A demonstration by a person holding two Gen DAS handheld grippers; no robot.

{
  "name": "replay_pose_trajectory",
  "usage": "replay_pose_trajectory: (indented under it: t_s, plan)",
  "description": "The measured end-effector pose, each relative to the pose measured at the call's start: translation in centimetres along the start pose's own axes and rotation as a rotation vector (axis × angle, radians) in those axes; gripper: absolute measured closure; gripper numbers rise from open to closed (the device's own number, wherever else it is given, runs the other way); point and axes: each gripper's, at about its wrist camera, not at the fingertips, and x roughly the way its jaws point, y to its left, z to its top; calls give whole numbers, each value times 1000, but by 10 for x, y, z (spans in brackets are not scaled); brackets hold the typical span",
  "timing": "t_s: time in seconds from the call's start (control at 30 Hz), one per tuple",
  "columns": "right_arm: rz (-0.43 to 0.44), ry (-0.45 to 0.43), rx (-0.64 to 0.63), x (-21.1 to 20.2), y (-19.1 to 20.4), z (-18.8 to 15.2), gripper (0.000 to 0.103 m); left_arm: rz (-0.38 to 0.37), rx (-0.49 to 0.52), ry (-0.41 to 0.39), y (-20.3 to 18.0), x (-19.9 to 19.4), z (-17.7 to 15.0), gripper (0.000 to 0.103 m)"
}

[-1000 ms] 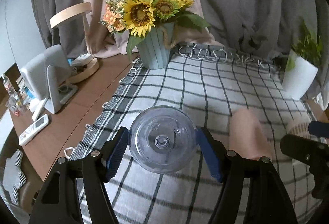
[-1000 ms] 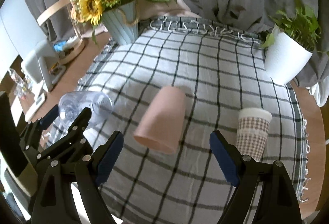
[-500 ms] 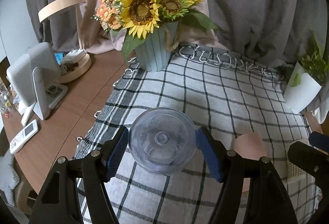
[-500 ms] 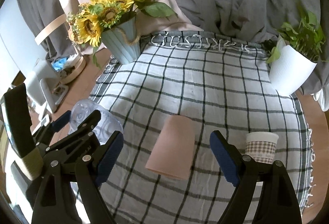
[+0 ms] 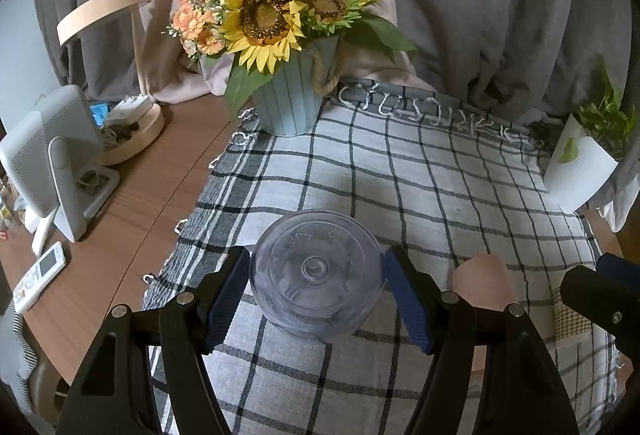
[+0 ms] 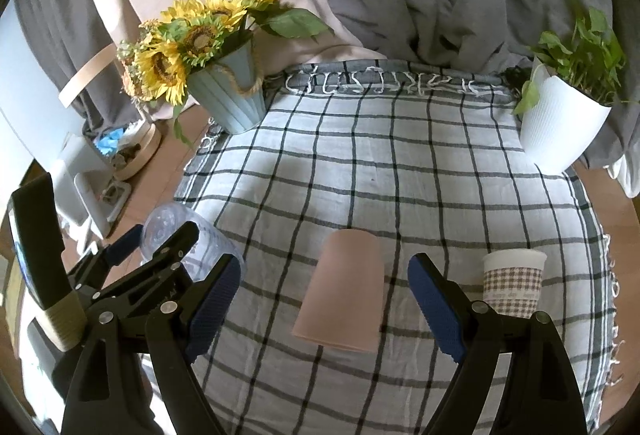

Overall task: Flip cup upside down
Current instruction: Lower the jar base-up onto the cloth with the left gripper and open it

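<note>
A clear plastic cup (image 5: 318,275) lies sideways between the fingers of my left gripper (image 5: 318,293), its round base facing the camera; the blue pads sit at its two sides and hold it above the checked cloth. It also shows in the right wrist view (image 6: 188,235). A pink cup (image 6: 342,297) stands upside down on the cloth, between the wide-open fingers of my right gripper (image 6: 328,311), which touch nothing. It also shows in the left wrist view (image 5: 484,277). A checked paper cup (image 6: 514,283) stands upright to the right.
A checked cloth (image 6: 400,163) covers the wooden table (image 5: 132,203). A sunflower pot (image 5: 288,103) stands at the back left, a white plant pot (image 6: 556,127) at the back right. A white device (image 5: 52,155), a remote (image 5: 40,275) and a round tray (image 5: 132,127) lie left.
Both grippers have lifted and drawn back, so the table looks farther. The clear cup stays in the left gripper. The pink cup stays upside down on the cloth.
</note>
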Motion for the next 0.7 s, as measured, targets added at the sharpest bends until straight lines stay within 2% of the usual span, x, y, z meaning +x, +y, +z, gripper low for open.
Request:
replay_pose_trajectory:
  t_s: [0.3, 0.7]
  plan:
    - [0, 0, -2, 1, 1, 0, 17, -5, -4, 5, 3, 1, -1, 22]
    - [-8, -3, 0, 0, 3, 0, 17, -7, 2, 3, 3, 0, -1, 22]
